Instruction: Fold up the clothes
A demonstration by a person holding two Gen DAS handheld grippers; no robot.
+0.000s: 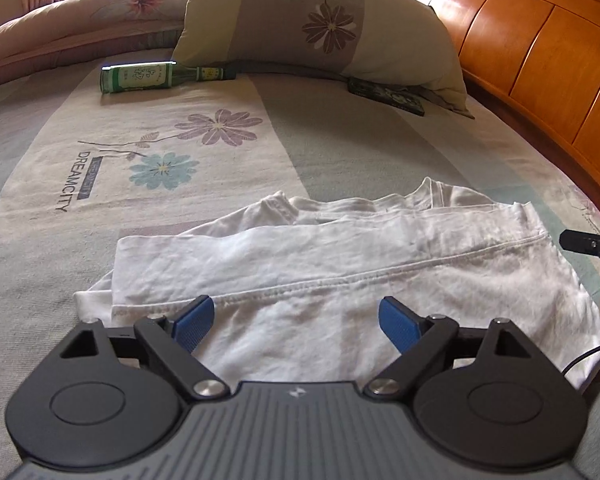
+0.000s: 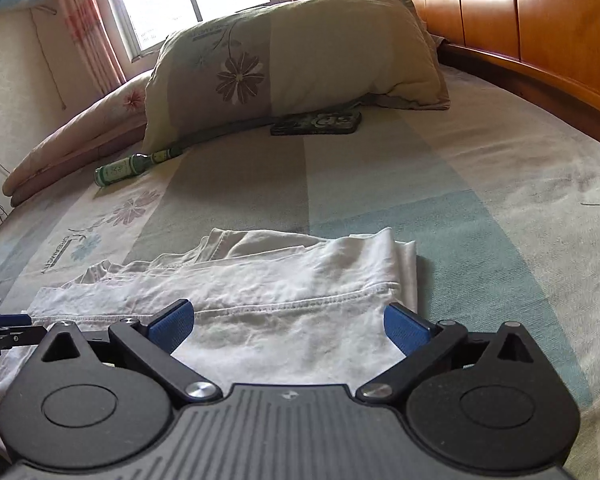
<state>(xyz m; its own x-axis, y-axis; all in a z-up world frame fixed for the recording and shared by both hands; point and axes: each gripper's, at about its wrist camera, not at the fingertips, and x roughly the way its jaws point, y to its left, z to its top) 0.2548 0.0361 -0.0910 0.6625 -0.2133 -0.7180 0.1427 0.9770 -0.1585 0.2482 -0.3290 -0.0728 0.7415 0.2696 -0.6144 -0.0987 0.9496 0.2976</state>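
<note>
a white shirt (image 1: 332, 276) is laid partly folded on the bed (image 1: 340, 152), near its front edge, with a stitched hem running across the top layer. the left gripper (image 1: 296, 318) is held wide open just over the shirt's near edge, nothing between its blue pads (image 1: 194, 322). the right gripper (image 2: 290, 322) is likewise spread open and empty over the same cloth. a green bottle (image 1: 156, 76) and a dark phone (image 2: 318, 123) are seen lying by the pillow (image 1: 320, 28), toward the wooden headboard (image 1: 540, 52).

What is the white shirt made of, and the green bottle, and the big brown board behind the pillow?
White shirt: soft woven or knit cloth, probably cotton; it wrinkles and shows stitched hems. Green bottle: looks like shiny glass with a paper label. Headboard: glossy varnished wood.
</note>
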